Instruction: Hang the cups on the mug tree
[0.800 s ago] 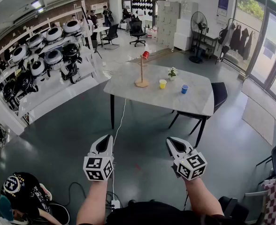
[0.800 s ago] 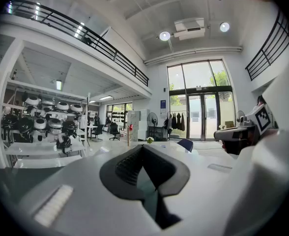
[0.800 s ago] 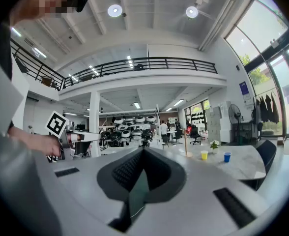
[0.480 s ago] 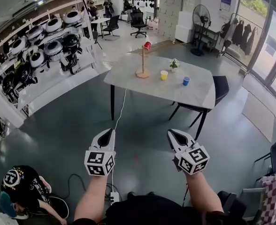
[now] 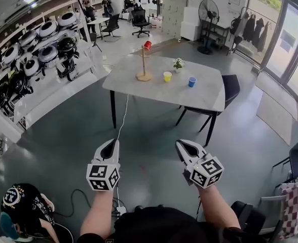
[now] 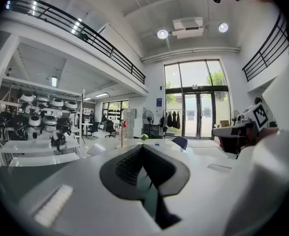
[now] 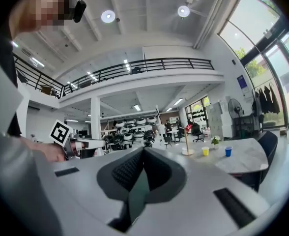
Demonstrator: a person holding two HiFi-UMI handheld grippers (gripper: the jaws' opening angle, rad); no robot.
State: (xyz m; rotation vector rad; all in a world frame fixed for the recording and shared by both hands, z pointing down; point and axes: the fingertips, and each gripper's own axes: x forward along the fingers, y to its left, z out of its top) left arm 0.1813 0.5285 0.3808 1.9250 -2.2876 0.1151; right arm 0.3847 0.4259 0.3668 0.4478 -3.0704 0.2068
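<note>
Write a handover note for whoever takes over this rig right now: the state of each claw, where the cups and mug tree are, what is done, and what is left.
Claws: the left claw is shut and empty; the right claw is shut and empty. Both are held over the floor, well short of the table.
Things: the mug tree stands on the table's far left part, and the red cup hangs near its top. The yellow cup and blue cup stand upright on the table, right of the tree.
Done: one cup hung.
Left: walk up and hang the yellow and blue cups.
</note>
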